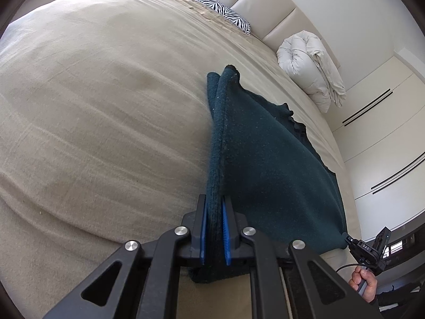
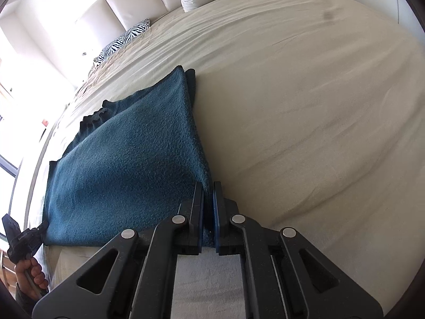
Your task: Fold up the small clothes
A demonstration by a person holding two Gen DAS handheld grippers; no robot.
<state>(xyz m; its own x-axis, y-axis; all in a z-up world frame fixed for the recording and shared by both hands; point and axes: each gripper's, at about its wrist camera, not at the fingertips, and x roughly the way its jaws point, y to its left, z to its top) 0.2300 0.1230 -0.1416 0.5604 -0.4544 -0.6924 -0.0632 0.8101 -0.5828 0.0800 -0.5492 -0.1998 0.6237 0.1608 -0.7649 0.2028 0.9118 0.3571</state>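
A dark teal knitted garment (image 1: pixel 268 164) hangs stretched between my two grippers over a beige bed (image 1: pixel 93 106). My left gripper (image 1: pixel 215 202) is shut on one near corner, with thick folded fabric pinched between its blue pads. In the right wrist view the same teal garment (image 2: pixel 127 159) spreads to the left, and my right gripper (image 2: pixel 208 188) is shut on its other near corner. The far edge of the garment rests on the bed. Each wrist view shows the other gripper at the frame's edge, clamped on a corner: the right gripper (image 1: pixel 348 240) and the left gripper (image 2: pixel 39 230).
A zebra-striped pillow (image 1: pixel 223 10) and a folded white duvet (image 1: pixel 310 63) lie by the padded headboard (image 1: pixel 265 5). White wardrobe doors (image 1: pixel 385 133) stand beyond the bed. A hand (image 2: pixel 29 276) holds the left gripper's handle.
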